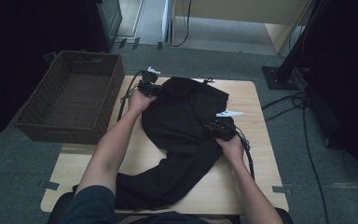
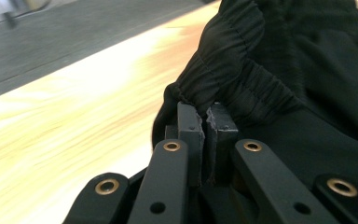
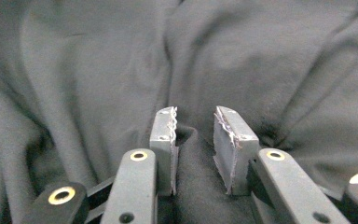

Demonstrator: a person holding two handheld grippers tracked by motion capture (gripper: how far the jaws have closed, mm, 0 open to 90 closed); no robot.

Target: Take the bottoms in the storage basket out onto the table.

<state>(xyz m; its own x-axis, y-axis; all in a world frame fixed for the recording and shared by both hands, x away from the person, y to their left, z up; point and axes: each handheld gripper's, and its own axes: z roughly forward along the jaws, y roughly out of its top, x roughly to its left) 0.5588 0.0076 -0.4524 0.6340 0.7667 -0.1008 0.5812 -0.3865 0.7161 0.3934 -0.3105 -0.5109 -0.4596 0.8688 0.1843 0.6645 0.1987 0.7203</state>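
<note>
A black garment (image 1: 182, 121) with a gathered elastic waistband lies spread over the wooden table (image 1: 249, 95). At its far left corner my left gripper (image 1: 148, 87) is shut on the waistband's edge. In the left gripper view the two pads (image 2: 206, 114) stand together with the black cloth (image 2: 270, 70) pinched at their tips, and pale tabletop (image 2: 74, 107) lies to the left. My right gripper (image 1: 220, 128) rests on the garment's right side. Its jaws (image 3: 196, 123) stand apart over rumpled cloth (image 3: 98, 60), with a small fold bulging up between the pads.
A brown wicker basket (image 1: 70, 98) sits on the floor against the table's left edge. Cables (image 1: 303, 116) trail over the grey carpet at the right, near a black stand base (image 1: 279, 77). Bare wood shows along the table's near and right sides.
</note>
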